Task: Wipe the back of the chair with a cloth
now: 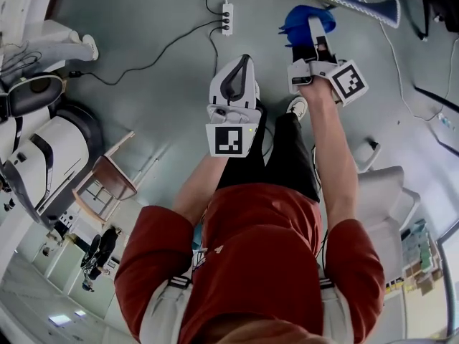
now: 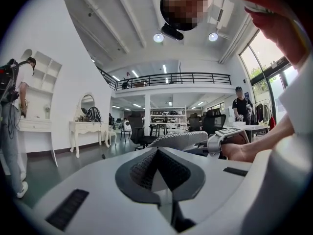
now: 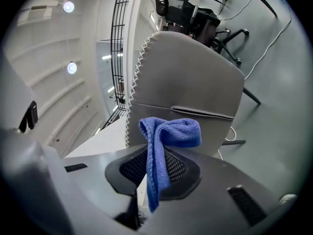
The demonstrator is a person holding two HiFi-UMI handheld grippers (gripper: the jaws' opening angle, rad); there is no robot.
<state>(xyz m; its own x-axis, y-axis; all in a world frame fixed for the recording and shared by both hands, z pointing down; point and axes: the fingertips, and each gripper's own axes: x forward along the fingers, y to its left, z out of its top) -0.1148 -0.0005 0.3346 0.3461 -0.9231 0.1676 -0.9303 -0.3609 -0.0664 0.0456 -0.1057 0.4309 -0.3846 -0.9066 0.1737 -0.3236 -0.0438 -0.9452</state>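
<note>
Above the grey floor [image 1: 143,20], your right gripper [image 3: 156,173] is pinching the blue cloth [image 3: 168,131] near the chair back [image 3: 190,77] — press its fold flat against the panel; your left gripper [image 2: 159,168] is idling, jaws together on nothing.

We can read no words, numbers or brand names in any view. The nearest thing to a sign is the black-and-white square marker on the white cube [image 1: 232,140] of the left tongs [image 1: 242,61], and another on the white cube [image 1: 349,81] of the right tongs [image 1: 315,41]. Both are block patterns with no letters or digits. Whatever may be printed on things further off in the room is too small and blurred for us to make out.
</note>
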